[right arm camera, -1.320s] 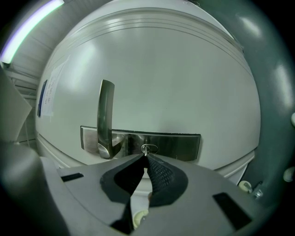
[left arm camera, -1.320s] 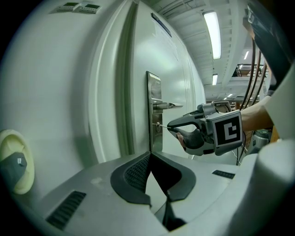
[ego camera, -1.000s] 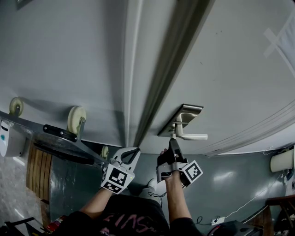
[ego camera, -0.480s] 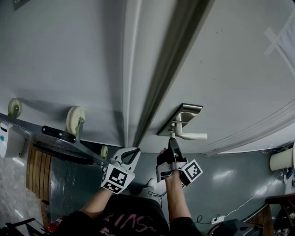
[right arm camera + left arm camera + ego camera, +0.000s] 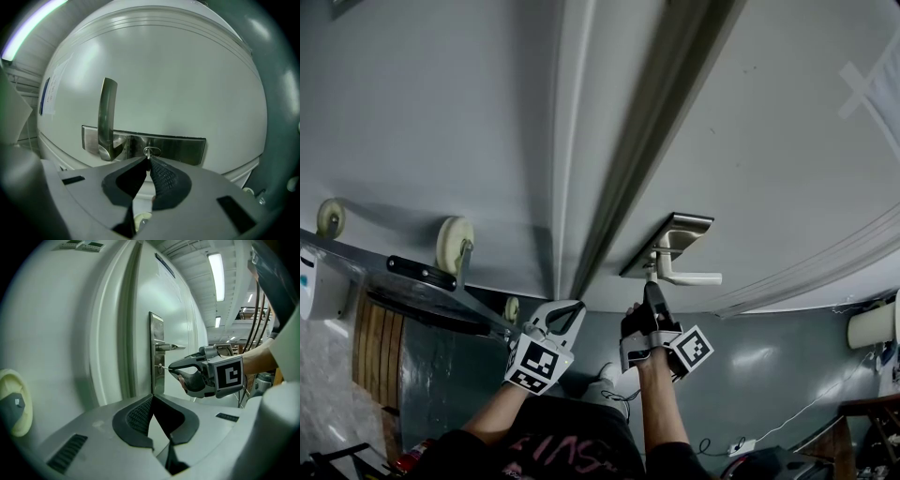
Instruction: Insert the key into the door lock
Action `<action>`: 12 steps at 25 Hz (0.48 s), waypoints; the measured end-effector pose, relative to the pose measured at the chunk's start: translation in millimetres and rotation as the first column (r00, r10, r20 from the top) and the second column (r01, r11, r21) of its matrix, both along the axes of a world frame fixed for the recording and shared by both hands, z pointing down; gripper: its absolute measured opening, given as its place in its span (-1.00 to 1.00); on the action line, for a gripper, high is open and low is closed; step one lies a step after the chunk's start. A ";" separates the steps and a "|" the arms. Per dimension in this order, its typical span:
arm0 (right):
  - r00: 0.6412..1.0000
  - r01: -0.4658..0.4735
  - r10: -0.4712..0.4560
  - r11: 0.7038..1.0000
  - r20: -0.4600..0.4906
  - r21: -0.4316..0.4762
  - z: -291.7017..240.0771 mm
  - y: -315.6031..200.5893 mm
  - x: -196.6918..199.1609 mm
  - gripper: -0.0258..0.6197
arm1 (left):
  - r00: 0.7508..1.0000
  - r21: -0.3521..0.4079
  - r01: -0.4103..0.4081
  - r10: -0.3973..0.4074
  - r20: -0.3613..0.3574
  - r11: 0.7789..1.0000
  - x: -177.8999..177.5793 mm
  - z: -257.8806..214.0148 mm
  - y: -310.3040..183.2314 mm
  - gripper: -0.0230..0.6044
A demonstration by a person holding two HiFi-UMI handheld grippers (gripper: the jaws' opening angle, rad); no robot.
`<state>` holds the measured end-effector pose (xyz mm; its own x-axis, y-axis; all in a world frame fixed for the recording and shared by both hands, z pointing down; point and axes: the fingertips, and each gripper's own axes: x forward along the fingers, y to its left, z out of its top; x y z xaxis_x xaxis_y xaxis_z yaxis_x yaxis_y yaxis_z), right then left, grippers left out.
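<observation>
The white door [image 5: 769, 141] carries a long metal plate [image 5: 183, 147], fixed flat near its edge. On the plate sit a lever handle [image 5: 107, 117] and, just beside it, a round lock [image 5: 151, 151]. Strips of tape [image 5: 865, 82] stick on the door, well apart from them.

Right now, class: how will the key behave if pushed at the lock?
The key looks like thin metal: probably stiff and light. Only the tips of the right gripper pinch it, so it may pivot or slip if pushed off-axis at the lock.

Faint sway of the view, right gripper [image 5: 652, 289] with key [image 5: 148, 156] barely shifted.
</observation>
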<state>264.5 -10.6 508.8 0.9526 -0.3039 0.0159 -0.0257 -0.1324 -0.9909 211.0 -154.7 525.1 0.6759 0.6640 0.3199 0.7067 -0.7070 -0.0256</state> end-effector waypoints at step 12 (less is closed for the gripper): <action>0.999 0.004 -0.011 0.989 -0.041 -0.149 -2.6 11.5 -20.1 -0.36 | 1.000 0.000 -0.023 0.023 -0.020 1.000 -5.4 -4.1 4.7 -0.89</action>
<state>244.4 0.9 506.2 0.9510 -0.3084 0.0217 -0.0683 -0.2779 -0.9582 205.7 -150.1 520.9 0.6664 0.6798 0.3063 0.7224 -0.6903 -0.0399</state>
